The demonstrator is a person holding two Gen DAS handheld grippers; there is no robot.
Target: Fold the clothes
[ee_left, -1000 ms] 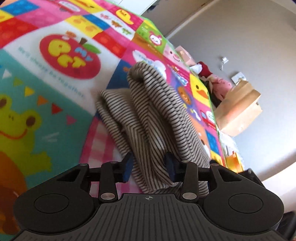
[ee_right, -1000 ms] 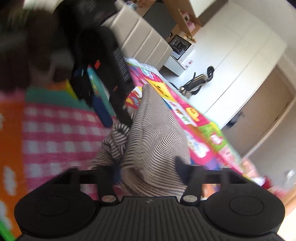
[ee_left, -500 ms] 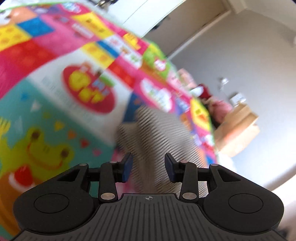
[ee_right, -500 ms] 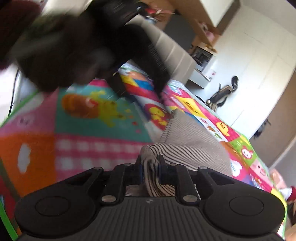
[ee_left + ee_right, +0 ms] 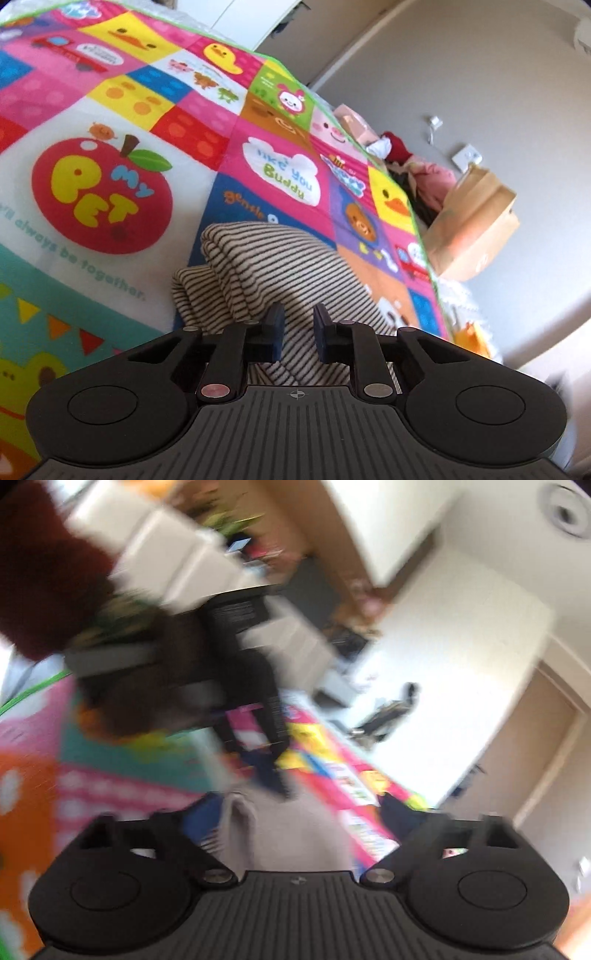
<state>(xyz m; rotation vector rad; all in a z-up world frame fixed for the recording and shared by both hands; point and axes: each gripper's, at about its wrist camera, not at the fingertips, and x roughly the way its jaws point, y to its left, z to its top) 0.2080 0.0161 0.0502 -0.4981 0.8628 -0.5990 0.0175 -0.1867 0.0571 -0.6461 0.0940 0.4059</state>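
Note:
A beige, dark-striped garment (image 5: 266, 266) lies folded in layers on a colourful play mat (image 5: 110, 110). In the left wrist view my left gripper (image 5: 298, 332) has its blue pads drawn close together, with striped cloth pinched between them at the garment's near edge. The right wrist view is motion-blurred. There my right gripper (image 5: 299, 816) stands wide open above the garment (image 5: 280, 834), which shows as a grey smear between the spread fingers. A dark blurred shape, the other gripper (image 5: 236, 657), and a maroon sleeve (image 5: 44, 572) hang beyond it.
A brown paper bag (image 5: 476, 229) and a heap of pink and red clothes (image 5: 424, 173) sit off the mat by the grey wall. A pale sofa (image 5: 177, 565) and white wardrobe doors (image 5: 443, 664) stand past the mat's far side.
My right gripper, shut on a striped fold half a second ago, has opened wide and let it go. My left gripper's pads have closed in from a wide gap onto the cloth.

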